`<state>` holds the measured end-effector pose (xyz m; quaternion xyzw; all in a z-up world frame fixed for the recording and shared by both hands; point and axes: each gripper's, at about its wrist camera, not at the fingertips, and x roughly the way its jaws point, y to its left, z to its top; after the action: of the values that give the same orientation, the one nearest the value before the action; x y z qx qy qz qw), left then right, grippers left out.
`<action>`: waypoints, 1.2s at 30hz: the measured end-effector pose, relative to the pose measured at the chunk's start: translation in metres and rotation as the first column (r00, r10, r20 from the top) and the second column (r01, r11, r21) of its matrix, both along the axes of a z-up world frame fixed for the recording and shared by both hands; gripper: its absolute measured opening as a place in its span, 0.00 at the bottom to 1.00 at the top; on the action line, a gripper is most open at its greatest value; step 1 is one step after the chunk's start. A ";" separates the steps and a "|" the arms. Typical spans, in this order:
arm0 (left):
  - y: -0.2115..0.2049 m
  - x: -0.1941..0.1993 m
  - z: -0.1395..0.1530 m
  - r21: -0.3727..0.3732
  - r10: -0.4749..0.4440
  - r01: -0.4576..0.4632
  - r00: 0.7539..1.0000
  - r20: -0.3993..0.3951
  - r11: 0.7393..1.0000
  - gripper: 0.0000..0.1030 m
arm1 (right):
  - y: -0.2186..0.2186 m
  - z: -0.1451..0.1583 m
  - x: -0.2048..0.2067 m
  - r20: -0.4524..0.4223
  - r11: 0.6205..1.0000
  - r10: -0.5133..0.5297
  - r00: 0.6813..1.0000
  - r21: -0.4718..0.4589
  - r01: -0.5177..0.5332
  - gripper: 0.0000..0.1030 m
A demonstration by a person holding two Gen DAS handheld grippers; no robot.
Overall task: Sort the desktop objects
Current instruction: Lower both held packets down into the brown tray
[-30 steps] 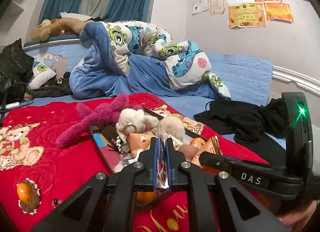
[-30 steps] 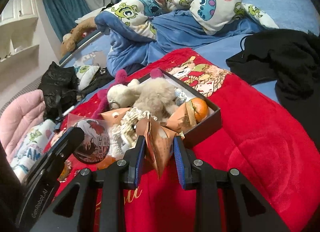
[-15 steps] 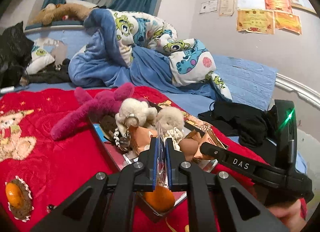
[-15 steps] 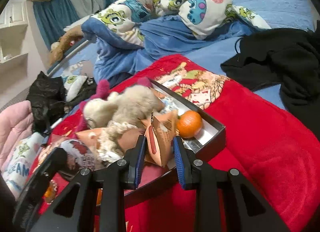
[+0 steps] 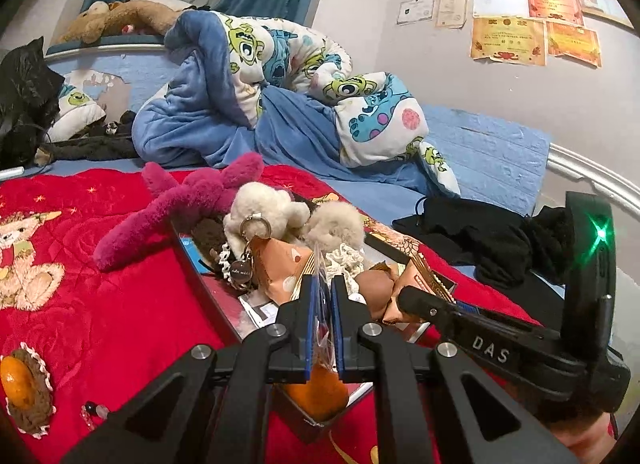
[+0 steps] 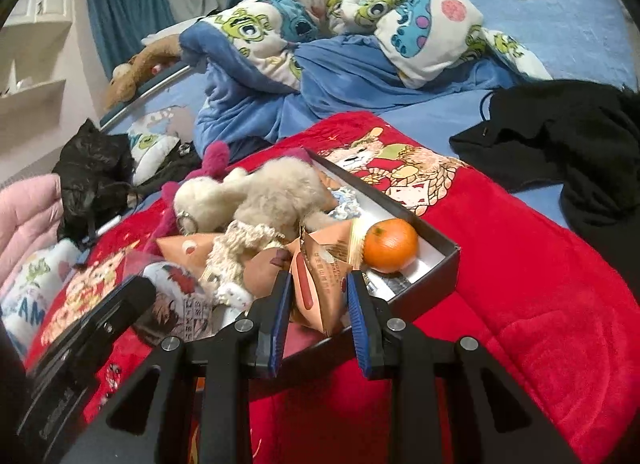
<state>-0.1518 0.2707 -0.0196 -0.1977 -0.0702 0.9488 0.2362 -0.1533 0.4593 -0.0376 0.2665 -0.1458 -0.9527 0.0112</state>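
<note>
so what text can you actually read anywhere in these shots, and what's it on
"DAS": white letters on the right gripper body, seen in the left wrist view.
"AM": blue letters on the white pillow; the rest is cut off.
Wall certificates: too small to read.
Orange snack packet: print blurred.
Round keyring tag: unreadable.

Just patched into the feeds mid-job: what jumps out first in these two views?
A shallow dark box on the red blanket, piled with plush toys and packets, with a bright orange in its near corner. The right gripper is shut on an orange snack packet over the box, and the left gripper pinches a clear plastic sleeve. Behind, a cartoon-print quilt is heaped on the blue bed.
</note>
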 end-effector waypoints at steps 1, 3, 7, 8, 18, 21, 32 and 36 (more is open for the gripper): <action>0.000 0.000 -0.001 0.001 0.001 -0.001 1.000 -0.001 1.000 0.08 | -0.002 0.000 0.001 -0.002 1.000 0.009 1.000 0.008 -0.009 0.26; 0.000 0.000 -0.001 -0.004 0.003 -0.003 1.000 -0.002 1.000 0.08 | -0.004 -0.001 0.002 -0.004 1.000 0.013 1.000 0.016 -0.013 0.26; 0.006 0.005 -0.001 -0.039 0.005 -0.006 1.000 -0.020 0.999 0.08 | -0.003 -0.002 0.002 -0.003 1.000 0.018 1.000 0.006 -0.018 0.26; 0.007 0.006 -0.001 -0.050 0.004 -0.006 1.000 -0.024 0.999 0.08 | -0.003 -0.002 0.002 -0.004 1.000 0.019 1.000 0.004 -0.019 0.26; 0.012 0.008 -0.001 -0.073 0.006 -0.008 0.999 -0.033 0.997 0.08 | -0.014 0.000 0.005 -0.006 0.997 0.004 1.000 0.071 -0.003 0.27; 0.012 0.008 -0.001 -0.071 0.005 -0.007 0.999 -0.033 0.997 0.08 | -0.014 -0.001 0.006 -0.009 0.997 0.002 1.000 0.077 -0.001 0.27; 0.014 0.009 0.000 -0.116 0.063 -0.067 0.997 -0.039 0.991 0.39 | -0.020 0.001 0.008 -0.017 0.995 0.005 1.000 0.104 -0.003 0.33; -0.003 0.008 0.002 -0.061 0.104 -0.106 0.994 -0.030 0.993 0.51 | -0.023 0.003 0.011 -0.028 0.992 -0.005 1.000 0.124 0.008 0.54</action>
<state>-0.1443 0.2681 -0.0175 -0.1882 -0.0475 0.9642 0.1807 -0.1425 0.4365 -0.0342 0.2529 -0.0870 -0.9636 -0.0065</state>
